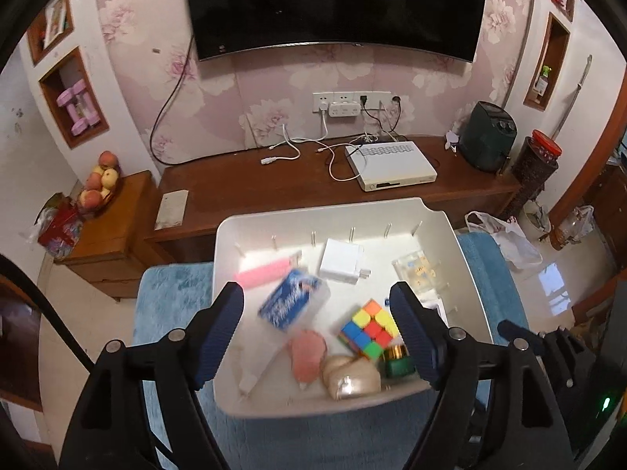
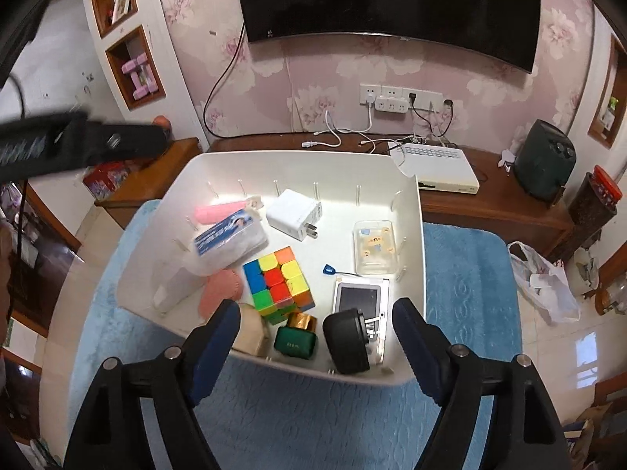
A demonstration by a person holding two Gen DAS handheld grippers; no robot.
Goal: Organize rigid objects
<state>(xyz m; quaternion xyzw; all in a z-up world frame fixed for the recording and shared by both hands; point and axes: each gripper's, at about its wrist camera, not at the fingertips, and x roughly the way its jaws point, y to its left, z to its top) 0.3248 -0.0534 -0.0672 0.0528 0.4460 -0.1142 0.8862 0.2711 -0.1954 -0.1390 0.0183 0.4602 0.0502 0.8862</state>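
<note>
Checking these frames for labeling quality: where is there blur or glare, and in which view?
Left wrist view: the blue packet and pink case are motion-smeared, with a bright sunlit patch on the white bin floor. Right wrist view: the bin contents are sharper, e.g. the cube; the left tongs cross as a dark blur.

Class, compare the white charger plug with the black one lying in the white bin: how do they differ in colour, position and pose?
The white charger plug is white and flat-sided; the black charger plug is black with rounded edges. The white one lies toward the far wall of the white bin, the black one by the near wall. The white one rests on the bin floor, its prongs pointing right; the black one leans on a small screen device. Both show two metal prongs.
</note>
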